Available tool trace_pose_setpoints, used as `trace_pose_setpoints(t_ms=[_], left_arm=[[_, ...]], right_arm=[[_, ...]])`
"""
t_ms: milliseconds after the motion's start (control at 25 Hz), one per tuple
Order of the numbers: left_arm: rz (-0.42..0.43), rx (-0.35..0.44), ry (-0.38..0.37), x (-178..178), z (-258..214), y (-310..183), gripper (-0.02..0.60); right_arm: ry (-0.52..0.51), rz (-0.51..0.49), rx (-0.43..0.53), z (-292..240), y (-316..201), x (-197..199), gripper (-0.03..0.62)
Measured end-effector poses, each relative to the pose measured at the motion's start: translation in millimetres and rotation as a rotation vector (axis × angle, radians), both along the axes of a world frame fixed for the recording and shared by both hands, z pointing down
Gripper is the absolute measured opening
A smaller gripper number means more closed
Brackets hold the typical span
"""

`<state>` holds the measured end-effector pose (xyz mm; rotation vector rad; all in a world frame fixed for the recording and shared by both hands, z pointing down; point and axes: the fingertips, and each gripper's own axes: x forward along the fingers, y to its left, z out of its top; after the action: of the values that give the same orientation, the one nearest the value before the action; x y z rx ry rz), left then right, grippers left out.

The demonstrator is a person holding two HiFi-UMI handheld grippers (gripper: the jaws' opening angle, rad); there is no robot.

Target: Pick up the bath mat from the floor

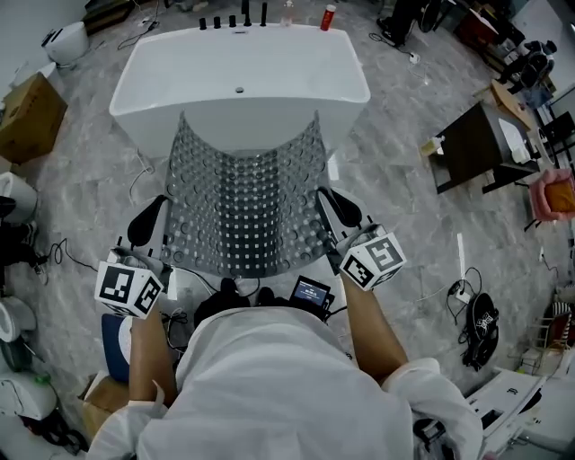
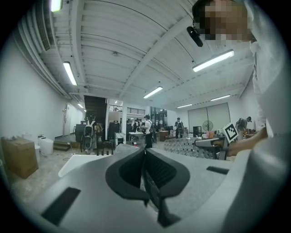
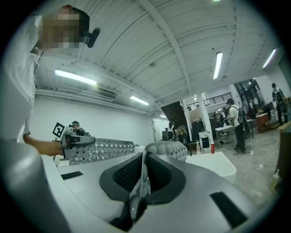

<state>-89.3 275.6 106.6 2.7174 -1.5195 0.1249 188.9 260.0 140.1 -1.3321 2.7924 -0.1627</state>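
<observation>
The bath mat [image 1: 243, 202] is a translucent grey sheet studded with suction cups. It hangs spread between both grippers, off the floor, in front of the white bathtub [image 1: 243, 81]. My left gripper [image 1: 162, 205] is shut on the mat's left edge. My right gripper [image 1: 325, 196] is shut on its right edge. In the left gripper view the jaws [image 2: 144, 157] pinch a thin strip of mat, and the mat [image 2: 188, 145] stretches toward the other gripper. In the right gripper view the jaws [image 3: 143, 166] clamp the mat's edge, with the mat [image 3: 102, 149] running left.
Several dark bottles and a red one [image 1: 329, 16] stand on the tub's far rim. A cardboard box [image 1: 31, 112] sits at the left, a black table [image 1: 472, 148] at the right. Cables and a black bag [image 1: 481, 328] lie on the marble floor.
</observation>
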Motion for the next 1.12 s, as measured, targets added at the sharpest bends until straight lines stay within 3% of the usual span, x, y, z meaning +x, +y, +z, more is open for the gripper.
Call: trace_pose_setpoints(t_ms=[280, 1120], left_arm=[[-0.014, 0.027, 0.008, 22.1, -3.5, 9.7, 0.014], [-0.025, 0.015, 0.032, 21.6, -4.3, 12.0, 0.014]], right_arm=[[-0.023, 0.014, 0.02, -3.7, 9.4, 19.4, 0.041], [-0.044, 0.01, 0.013, 5.5, 8.4, 26.5, 0.041]])
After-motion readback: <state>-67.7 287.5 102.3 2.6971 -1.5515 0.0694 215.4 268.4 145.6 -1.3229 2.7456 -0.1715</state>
